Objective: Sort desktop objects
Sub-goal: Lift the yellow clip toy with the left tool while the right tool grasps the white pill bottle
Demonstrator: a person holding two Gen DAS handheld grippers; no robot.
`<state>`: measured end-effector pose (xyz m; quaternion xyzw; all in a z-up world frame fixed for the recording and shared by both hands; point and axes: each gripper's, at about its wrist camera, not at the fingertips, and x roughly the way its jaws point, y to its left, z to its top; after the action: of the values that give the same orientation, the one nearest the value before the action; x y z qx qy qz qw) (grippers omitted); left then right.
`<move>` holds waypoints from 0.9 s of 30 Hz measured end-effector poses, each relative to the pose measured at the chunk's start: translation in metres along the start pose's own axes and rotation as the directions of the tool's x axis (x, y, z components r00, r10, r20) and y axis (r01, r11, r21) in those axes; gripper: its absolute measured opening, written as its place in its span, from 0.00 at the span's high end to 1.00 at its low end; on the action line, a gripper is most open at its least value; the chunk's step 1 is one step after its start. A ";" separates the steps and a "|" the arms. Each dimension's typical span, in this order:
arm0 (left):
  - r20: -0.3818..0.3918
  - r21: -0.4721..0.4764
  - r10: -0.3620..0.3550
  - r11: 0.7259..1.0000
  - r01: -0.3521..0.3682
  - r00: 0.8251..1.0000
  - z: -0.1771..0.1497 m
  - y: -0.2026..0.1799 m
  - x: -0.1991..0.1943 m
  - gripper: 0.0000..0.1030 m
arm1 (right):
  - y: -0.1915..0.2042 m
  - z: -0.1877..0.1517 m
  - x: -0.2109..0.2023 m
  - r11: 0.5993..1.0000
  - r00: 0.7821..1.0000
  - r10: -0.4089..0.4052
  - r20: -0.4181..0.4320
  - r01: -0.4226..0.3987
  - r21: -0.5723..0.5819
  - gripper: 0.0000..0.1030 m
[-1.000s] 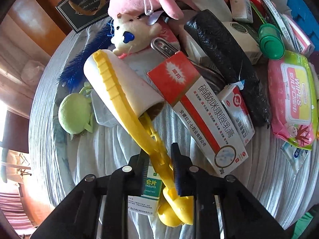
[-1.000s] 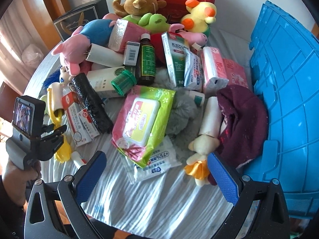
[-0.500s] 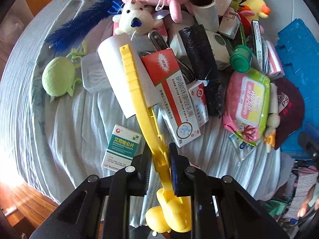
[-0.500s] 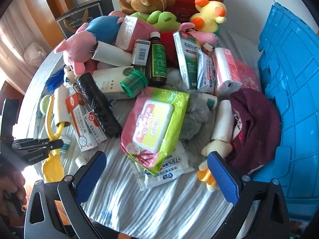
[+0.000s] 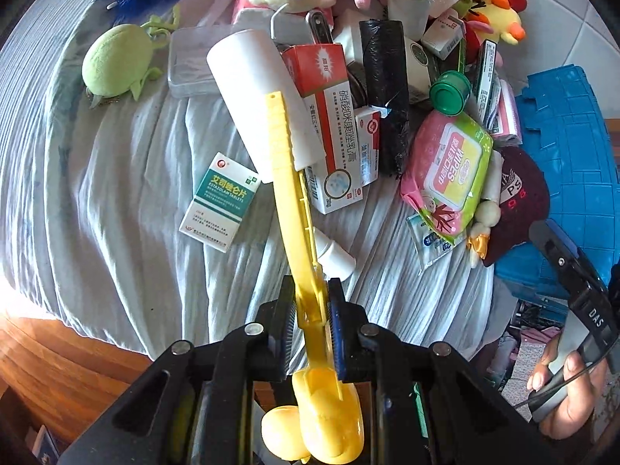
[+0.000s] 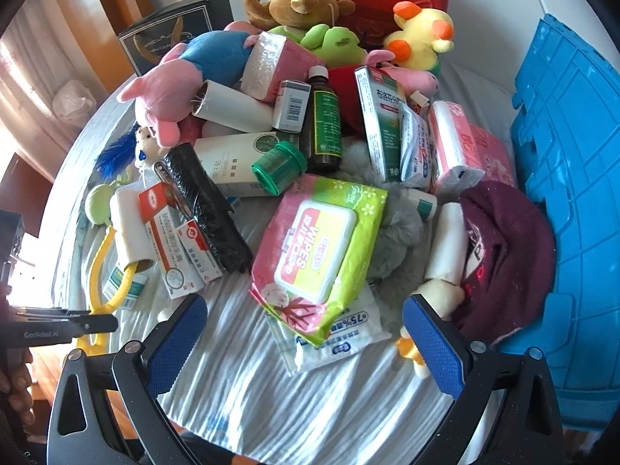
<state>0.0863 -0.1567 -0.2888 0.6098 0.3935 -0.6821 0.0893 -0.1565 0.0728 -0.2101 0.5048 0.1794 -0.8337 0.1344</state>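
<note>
Clearly mid-pickup, the left gripper (image 5: 310, 310) is clamped on the yellow handle of a lint roller (image 5: 267, 104) lifted over the near-left cloth, the right gripper (image 6: 306, 333) hangs wide open and empty, and next comes carrying it to the blue crate (image 6: 573, 178).

Roller (image 5: 298, 209) handle is showing glossy yellow plastic. Wipes (image 6: 317, 248) pack is showing shiny film. Crate (image 6: 573, 178) is showing smooth blue plastic. Cloth (image 6: 271, 395) is showing matt ribbed fabric. Cap (image 6: 503, 255) is showing knitted maroon wool.
</note>
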 end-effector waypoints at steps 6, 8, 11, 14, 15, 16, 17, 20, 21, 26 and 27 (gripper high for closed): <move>0.049 0.035 0.022 0.999 -0.024 0.999 -0.011 0.003 -0.022 0.85 | 0.018 -0.005 0.013 0.998 0.999 0.050 0.005 -0.050 -0.035 0.00; 0.066 0.033 0.029 0.999 -0.031 0.997 -0.012 0.007 -0.027 0.85 | 0.028 -0.008 0.022 0.995 0.997 0.076 0.001 -0.075 -0.059 0.00; 0.086 0.037 0.032 0.999 -0.035 0.996 -0.014 0.011 -0.035 0.85 | 0.050 -0.015 0.038 0.986 0.993 0.116 -0.019 -0.118 -0.117 0.00; 0.090 0.044 0.033 0.998 -0.037 0.995 -0.016 0.016 -0.039 0.85 | 0.076 -0.024 0.059 0.970 0.986 0.158 -0.056 -0.165 -0.177 0.02; 0.092 0.045 0.036 0.998 -0.040 0.995 -0.018 0.018 -0.039 0.85 | 0.085 -0.027 0.067 0.964 0.984 0.163 -0.073 -0.175 -0.199 0.05; 0.092 0.043 0.037 0.998 -0.041 0.995 -0.019 0.021 -0.040 0.85 | 0.092 -0.030 0.074 0.959 0.982 0.166 -0.089 -0.182 -0.216 0.07; 0.093 0.041 0.039 0.998 -0.043 0.995 -0.020 0.024 -0.041 0.85 | 0.098 -0.033 0.080 0.955 0.980 0.171 -0.102 -0.191 -0.225 0.12; 0.104 0.039 0.047 0.998 -0.051 0.993 -0.024 0.032 -0.046 0.85 | 0.116 -0.039 0.096 0.948 0.975 0.180 -0.133 -0.208 -0.241 0.17; 0.108 0.038 0.050 0.998 -0.055 0.993 -0.025 0.035 -0.048 0.85 | 0.121 -0.041 0.100 0.945 0.973 0.183 -0.138 -0.213 -0.248 0.18; 0.122 0.018 0.054 0.998 -0.057 0.991 -0.027 0.050 -0.054 0.85 | 0.143 -0.046 0.117 0.937 0.975 0.147 -0.166 -0.191 -0.292 0.35; 0.124 0.018 0.055 0.998 -0.057 0.991 -0.027 0.052 -0.055 0.85 | 0.147 -0.048 0.122 0.936 0.976 0.130 -0.173 -0.179 -0.304 0.35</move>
<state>0.1515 -0.1940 -0.2603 0.5781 0.3628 -0.7199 0.1261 -0.1140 -0.0435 -0.3627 0.5503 0.2804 -0.7404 0.2652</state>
